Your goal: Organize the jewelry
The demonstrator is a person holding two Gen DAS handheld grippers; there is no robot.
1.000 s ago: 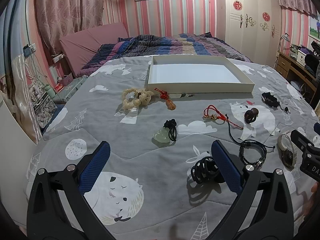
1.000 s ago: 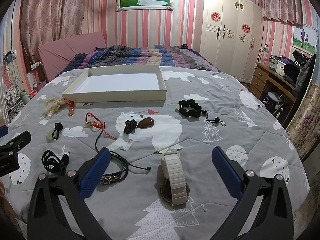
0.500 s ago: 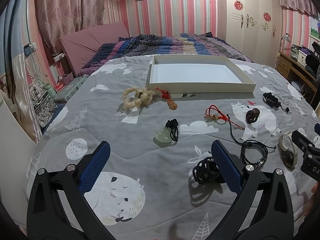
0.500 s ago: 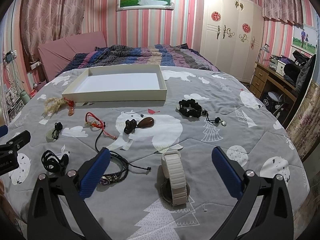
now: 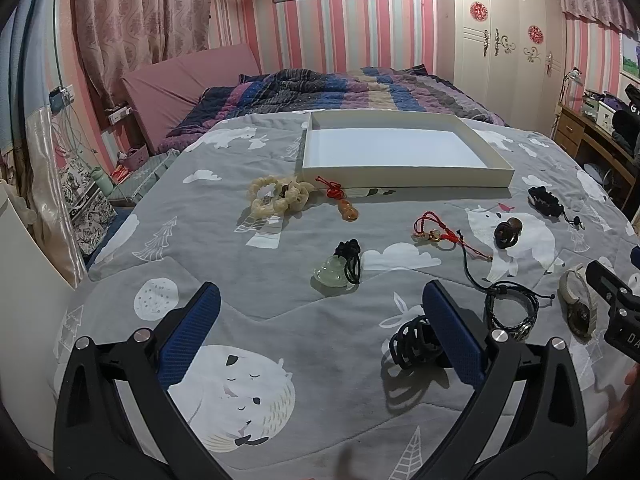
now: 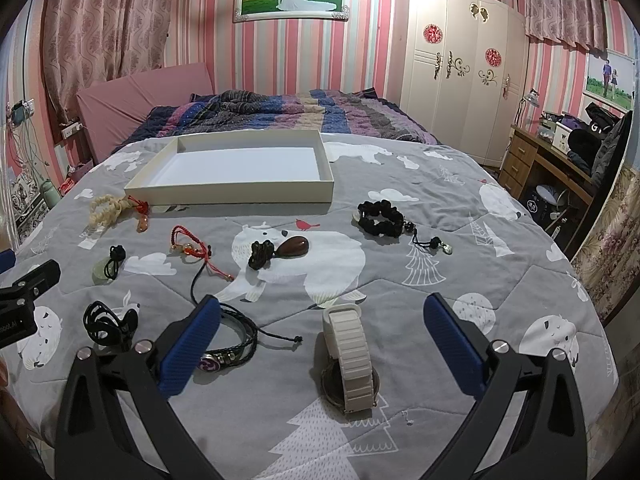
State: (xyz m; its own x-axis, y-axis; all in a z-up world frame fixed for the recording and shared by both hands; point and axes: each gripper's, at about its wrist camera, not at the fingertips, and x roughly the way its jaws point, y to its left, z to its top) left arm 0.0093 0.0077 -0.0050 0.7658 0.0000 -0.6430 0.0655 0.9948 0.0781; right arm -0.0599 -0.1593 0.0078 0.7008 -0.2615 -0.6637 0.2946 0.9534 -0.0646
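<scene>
Almost nothing has changed in the last second: both grippers, left [image 5: 320, 328] and right [image 6: 320, 336], hover wide apart and empty. The tray [image 6: 228, 192] is still bare and every piece, the near watch [image 6: 352, 364] included, lies untouched, so sorting has yet to begin.

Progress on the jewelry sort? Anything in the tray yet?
Nothing done: the white tray is empty. Nothing in hand: left gripper and right gripper are open. All pieces remain on the bedspread, including the white watch and black bead bracelet.

Both wrist views low over bed [image 5: 280, 312]
</scene>
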